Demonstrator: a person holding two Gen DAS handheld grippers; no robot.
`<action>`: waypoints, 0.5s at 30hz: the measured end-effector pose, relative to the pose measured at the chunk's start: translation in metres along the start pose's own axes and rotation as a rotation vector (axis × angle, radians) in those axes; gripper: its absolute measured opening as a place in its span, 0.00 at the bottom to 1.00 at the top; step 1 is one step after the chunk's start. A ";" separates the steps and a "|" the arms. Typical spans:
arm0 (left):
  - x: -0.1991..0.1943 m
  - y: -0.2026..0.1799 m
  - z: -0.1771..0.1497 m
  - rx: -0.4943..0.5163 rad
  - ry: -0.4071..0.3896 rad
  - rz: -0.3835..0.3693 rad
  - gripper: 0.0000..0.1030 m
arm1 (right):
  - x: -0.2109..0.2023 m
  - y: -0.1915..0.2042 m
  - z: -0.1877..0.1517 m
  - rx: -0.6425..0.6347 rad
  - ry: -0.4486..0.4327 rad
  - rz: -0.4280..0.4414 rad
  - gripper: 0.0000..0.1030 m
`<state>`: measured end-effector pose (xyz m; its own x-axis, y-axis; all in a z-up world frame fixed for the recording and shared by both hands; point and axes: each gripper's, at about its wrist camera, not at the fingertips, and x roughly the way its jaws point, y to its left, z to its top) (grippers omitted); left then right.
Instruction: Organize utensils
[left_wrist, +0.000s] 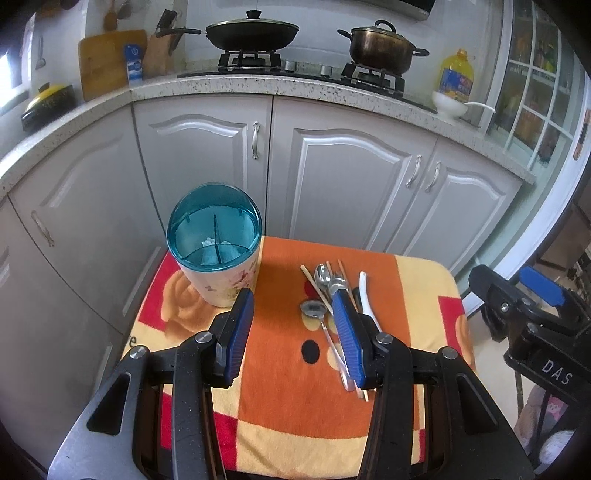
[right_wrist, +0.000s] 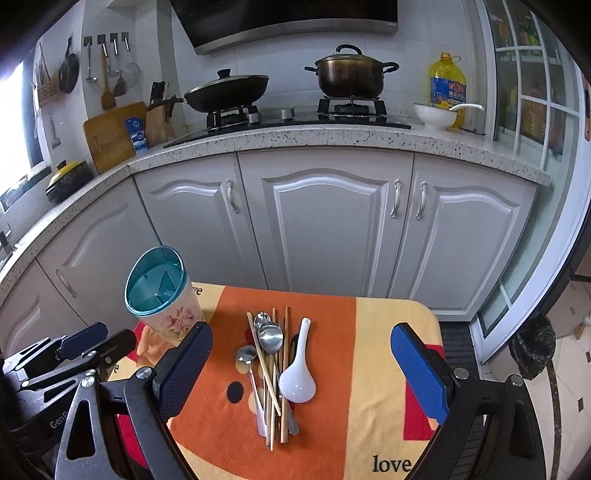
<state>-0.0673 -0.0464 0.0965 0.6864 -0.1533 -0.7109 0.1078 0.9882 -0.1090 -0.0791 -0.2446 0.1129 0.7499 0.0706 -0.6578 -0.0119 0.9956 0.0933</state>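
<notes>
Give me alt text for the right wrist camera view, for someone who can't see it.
A pile of utensils, with metal spoons, wooden chopsticks and a white ceramic spoon, lies on an orange patterned cloth between the open fingers of the right tool. A teal-rimmed floral utensil holder stands behind, to the left, before grey kitchen cabinets.

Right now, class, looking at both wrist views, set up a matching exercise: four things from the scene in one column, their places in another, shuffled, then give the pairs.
Things:
1. holder with teal rim
2. white ceramic spoon
3. lidded wok
4. oil bottle

Places:
A. counter, behind the white bowl
B. stove's left burner
C. cloth's left rear corner
D. right edge of the utensil pile

Pairs: 1-C, 2-D, 3-B, 4-A
</notes>
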 end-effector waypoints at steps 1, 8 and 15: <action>0.000 0.000 0.000 -0.001 0.000 -0.001 0.42 | -0.001 0.000 0.000 -0.002 -0.002 -0.003 0.94; 0.000 -0.002 0.003 0.007 -0.001 -0.023 0.42 | -0.002 -0.002 0.002 -0.005 -0.006 -0.014 0.94; 0.003 -0.001 0.003 0.004 0.010 -0.025 0.42 | 0.000 -0.001 0.004 -0.006 0.004 -0.013 0.94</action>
<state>-0.0630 -0.0484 0.0969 0.6759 -0.1783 -0.7151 0.1277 0.9839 -0.1247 -0.0764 -0.2462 0.1162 0.7476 0.0582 -0.6616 -0.0064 0.9967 0.0804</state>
